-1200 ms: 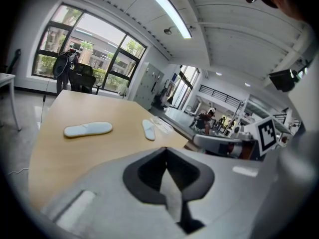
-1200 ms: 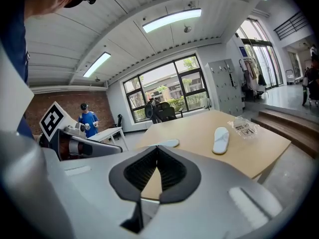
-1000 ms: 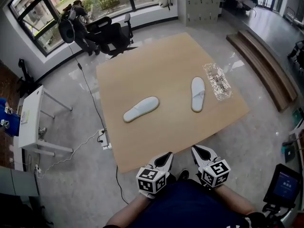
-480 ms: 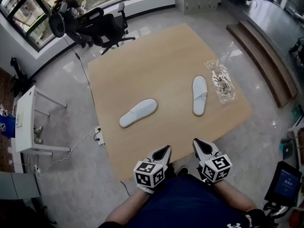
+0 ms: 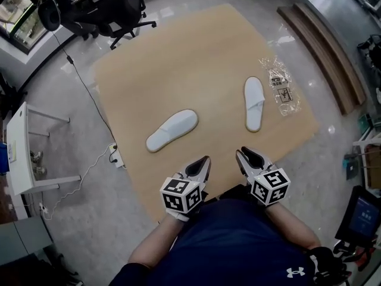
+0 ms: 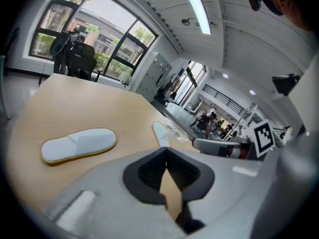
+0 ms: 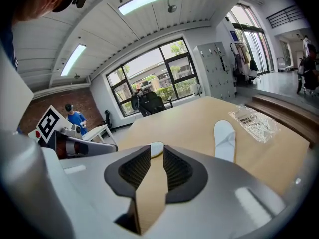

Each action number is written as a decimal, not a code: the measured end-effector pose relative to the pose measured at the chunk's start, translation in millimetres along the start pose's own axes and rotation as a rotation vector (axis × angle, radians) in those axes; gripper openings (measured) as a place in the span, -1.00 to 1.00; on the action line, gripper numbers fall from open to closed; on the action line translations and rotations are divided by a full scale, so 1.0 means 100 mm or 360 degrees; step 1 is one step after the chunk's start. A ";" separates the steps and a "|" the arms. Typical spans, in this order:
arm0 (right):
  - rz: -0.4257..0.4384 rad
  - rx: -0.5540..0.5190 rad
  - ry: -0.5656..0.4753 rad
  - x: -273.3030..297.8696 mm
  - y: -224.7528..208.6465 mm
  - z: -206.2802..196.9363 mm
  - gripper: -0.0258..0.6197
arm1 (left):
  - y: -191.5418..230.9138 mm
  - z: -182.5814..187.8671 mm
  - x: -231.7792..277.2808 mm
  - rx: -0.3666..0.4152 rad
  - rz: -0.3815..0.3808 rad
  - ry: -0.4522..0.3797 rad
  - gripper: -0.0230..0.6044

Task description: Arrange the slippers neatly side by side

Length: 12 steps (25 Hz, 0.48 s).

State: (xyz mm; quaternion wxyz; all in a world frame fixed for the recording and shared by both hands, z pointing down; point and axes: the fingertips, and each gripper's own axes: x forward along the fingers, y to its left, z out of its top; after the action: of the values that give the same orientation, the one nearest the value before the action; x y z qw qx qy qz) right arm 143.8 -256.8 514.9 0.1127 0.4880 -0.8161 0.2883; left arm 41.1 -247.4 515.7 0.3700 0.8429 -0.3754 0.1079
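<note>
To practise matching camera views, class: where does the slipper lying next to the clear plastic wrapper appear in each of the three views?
Head view: the slipper lies right of centre on the table, just left of the plastic wrapper.
Left gripper view: a thin sliver near the centre.
Right gripper view: right of centre, with the wrapper beyond it.
Shared landmark: the black office chair beyond the table's far edge, by the windows.

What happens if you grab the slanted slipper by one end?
The slanted slipper looks thin and flat, so it would probably droop. It seems light, so a push likely slides it across the smooth table.
</note>
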 end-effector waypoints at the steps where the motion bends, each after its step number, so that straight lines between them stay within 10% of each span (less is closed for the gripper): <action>1: -0.0021 0.0006 0.0015 0.04 -0.03 -0.02 -0.64 | 0.07 0.00 0.01 -0.0010 0.0008 0.0006 -0.92; 12: -0.0016 0.0092 0.0140 0.42 -0.26 0.03 -0.34 | 0.87 -0.05 0.05 0.0108 0.0375 0.0117 -0.35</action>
State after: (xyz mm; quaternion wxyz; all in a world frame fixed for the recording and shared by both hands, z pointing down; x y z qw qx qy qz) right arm 145.8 -298.3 541.5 0.1358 0.4820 -0.7992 0.3325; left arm -16.9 -286.0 568.8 0.3395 0.8005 -0.4542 0.1941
